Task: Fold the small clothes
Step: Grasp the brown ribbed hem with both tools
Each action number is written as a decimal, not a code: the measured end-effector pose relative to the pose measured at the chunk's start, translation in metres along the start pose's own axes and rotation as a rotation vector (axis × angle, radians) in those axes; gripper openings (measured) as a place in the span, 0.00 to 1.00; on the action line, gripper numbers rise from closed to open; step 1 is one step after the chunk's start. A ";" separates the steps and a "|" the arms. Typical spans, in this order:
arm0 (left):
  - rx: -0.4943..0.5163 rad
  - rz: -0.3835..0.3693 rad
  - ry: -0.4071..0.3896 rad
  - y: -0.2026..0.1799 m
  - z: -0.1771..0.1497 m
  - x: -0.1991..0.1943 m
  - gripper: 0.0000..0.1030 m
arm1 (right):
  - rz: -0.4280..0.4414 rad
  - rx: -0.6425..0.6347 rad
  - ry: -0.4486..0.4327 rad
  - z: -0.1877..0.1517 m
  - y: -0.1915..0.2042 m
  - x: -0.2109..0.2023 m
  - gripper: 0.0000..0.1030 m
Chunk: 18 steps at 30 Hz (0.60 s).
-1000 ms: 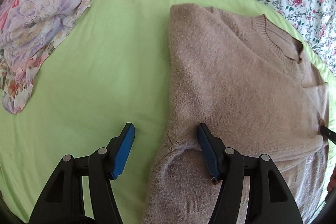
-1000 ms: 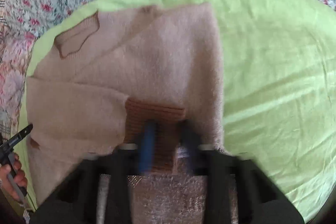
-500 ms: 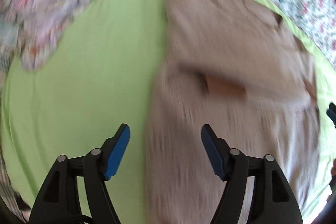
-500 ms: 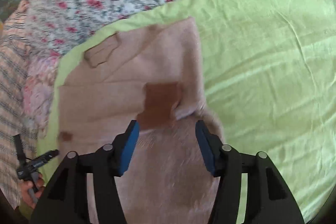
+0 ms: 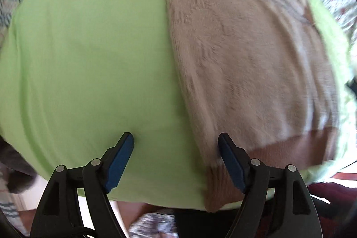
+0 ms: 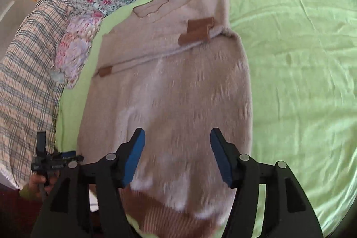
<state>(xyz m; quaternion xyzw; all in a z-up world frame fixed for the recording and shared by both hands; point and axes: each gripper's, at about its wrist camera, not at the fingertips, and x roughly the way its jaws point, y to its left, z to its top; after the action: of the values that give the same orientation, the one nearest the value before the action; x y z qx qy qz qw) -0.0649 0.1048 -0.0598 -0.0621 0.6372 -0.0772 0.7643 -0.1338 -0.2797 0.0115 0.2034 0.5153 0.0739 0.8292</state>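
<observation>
Left gripper [image 5: 175, 150]: jaws apart, empty, straddling the sweater's [image 5: 245, 59] left edge near the hem. The sweater lies flat on the green sheet [image 5: 89, 59], sleeves folded across. Right gripper [image 6: 177, 148]: jaws apart, empty, above the sweater's lower body.

Bright daylight, soft shadows, fisheye-bent edges (dark corners), motion blur throughout.

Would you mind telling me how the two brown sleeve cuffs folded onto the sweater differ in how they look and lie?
The right cuff shows as a large, rumpled brown patch; the left cuff shows only as a small flat tab. The right cuff lies inward on the sweater, below the collar; the left cuff sits at the sweater's left edge, lower down. Both are brown ribbing, resting on the sweater along the same fold line.
</observation>
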 end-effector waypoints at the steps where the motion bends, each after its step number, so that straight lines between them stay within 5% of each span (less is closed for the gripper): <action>1: -0.006 -0.038 0.000 0.001 -0.001 0.000 0.76 | 0.006 0.005 0.016 -0.008 -0.004 -0.001 0.60; 7: 0.003 -0.187 -0.001 -0.011 -0.011 0.012 0.79 | 0.046 0.099 0.075 -0.044 -0.039 -0.011 0.60; 11: 0.042 -0.206 -0.027 -0.028 -0.018 0.019 0.77 | 0.075 0.147 0.125 -0.068 -0.055 -0.003 0.60; 16: 0.128 -0.178 -0.021 -0.048 -0.017 0.029 0.60 | 0.156 0.203 0.085 -0.070 -0.055 0.020 0.50; 17: 0.151 -0.155 -0.024 -0.044 -0.017 0.025 0.50 | 0.165 0.208 0.089 -0.070 -0.054 0.022 0.36; 18: 0.163 -0.145 -0.028 -0.041 -0.017 0.023 0.33 | 0.167 0.211 0.106 -0.070 -0.053 0.027 0.12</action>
<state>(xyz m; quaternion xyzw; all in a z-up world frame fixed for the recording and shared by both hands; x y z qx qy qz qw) -0.0788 0.0596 -0.0774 -0.0468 0.6119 -0.1832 0.7680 -0.1885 -0.3003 -0.0593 0.3275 0.5444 0.0984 0.7659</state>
